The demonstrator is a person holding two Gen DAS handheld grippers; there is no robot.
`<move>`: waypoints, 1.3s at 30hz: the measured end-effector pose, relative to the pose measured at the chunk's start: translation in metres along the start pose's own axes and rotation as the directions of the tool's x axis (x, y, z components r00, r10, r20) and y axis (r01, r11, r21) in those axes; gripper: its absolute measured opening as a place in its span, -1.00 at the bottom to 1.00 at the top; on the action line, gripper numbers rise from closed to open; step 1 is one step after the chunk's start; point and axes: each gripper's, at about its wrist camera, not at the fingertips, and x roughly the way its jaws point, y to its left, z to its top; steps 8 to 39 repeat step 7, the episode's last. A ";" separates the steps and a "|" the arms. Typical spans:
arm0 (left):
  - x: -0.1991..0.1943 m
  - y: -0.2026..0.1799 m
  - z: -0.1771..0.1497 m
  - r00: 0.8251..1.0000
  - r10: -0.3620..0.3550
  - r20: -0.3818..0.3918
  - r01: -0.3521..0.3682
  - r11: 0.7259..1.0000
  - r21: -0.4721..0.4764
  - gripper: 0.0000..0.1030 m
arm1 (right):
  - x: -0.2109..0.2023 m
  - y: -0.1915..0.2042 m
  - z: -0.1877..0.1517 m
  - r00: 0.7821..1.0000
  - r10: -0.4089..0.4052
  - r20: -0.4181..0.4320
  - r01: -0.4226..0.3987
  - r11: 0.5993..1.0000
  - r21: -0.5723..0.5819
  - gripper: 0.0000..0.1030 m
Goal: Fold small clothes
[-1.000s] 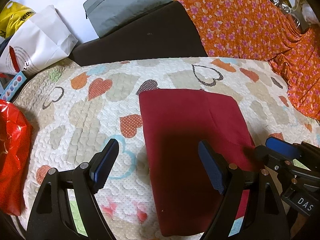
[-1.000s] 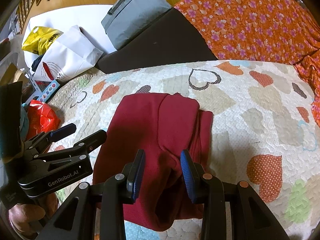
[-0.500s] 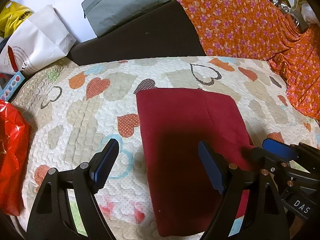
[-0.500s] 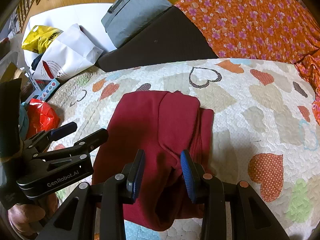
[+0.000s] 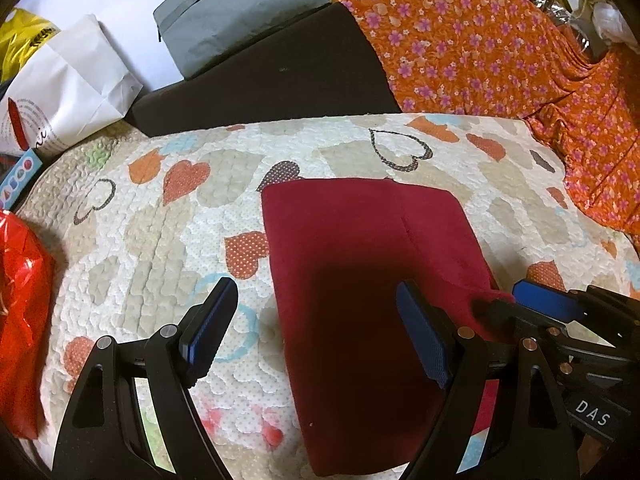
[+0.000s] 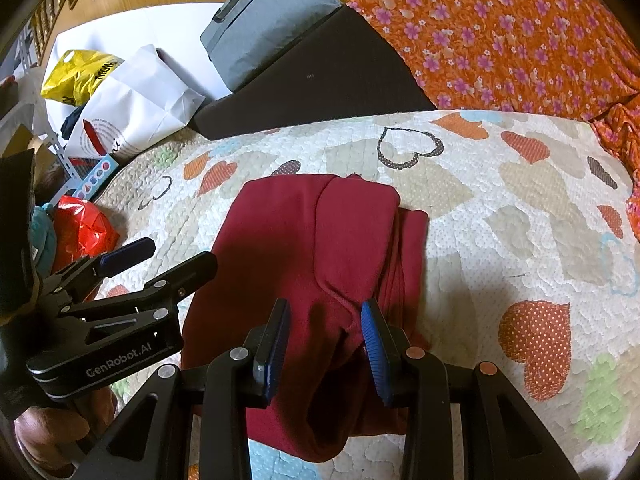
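My left tool [image 5: 316, 328] hangs spread wide over the folded maroon garment [image 5: 372, 280] (on the heart-print quilt [image 5: 160, 232]); my right tool [image 6: 325, 336] hovers part-open, gripping nothing.

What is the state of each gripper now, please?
Left gripper: open, holding nothing.
Right gripper: open, above the dark red folded fabric garment.

A folded garment [image 5: 360, 280] is lying on a quilt [image 5: 140, 240] near the middle of both views. Behind the quilt, toward the top of the frame, a cushion [image 5: 272, 76] is sitting with a bag [image 5: 236, 12] resting on its upper left. A flowered cloth [image 5: 500, 52] is spreading across the upper right. At the left edge, a paper bag [image 5: 68, 88] is standing above a plastic bag [image 5: 20, 300].
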 end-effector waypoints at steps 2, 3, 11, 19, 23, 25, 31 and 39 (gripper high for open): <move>-0.002 -0.002 0.001 1.000 0.003 0.012 -0.003 1.000 0.012 0.58 | 0.000 0.000 0.000 1.000 -0.001 -0.001 0.001 1.000 -0.001 -0.32; -0.002 -0.002 0.001 1.000 0.004 0.016 -0.004 1.000 0.015 0.58 | 0.000 0.000 0.000 1.000 -0.001 -0.001 0.001 1.000 -0.001 -0.32; 0.000 0.002 0.002 1.000 -0.008 0.000 0.008 1.000 -0.005 0.58 | 0.000 0.001 0.000 1.000 0.000 0.000 0.000 1.000 0.001 -0.32; 0.000 0.002 0.002 1.000 -0.008 0.000 0.008 1.000 -0.005 0.58 | 0.000 0.001 0.000 1.000 0.000 0.000 0.000 1.000 0.001 -0.32; 0.000 0.002 0.002 1.000 -0.008 0.000 0.008 1.000 -0.005 0.58 | 0.000 0.001 0.000 1.000 0.000 0.000 0.000 1.000 0.001 -0.32; 0.000 0.002 0.002 1.000 -0.008 0.000 0.008 1.000 -0.005 0.58 | 0.000 0.001 0.000 1.000 0.000 0.000 0.000 1.000 0.001 -0.32; 0.000 0.002 0.002 1.000 -0.008 0.000 0.008 1.000 -0.005 0.58 | 0.000 0.001 0.000 1.000 0.000 0.000 0.000 1.000 0.001 -0.32; 0.000 0.002 0.002 1.000 -0.008 0.000 0.008 1.000 -0.005 0.58 | 0.000 0.001 0.000 1.000 0.000 0.000 0.000 1.000 0.001 -0.32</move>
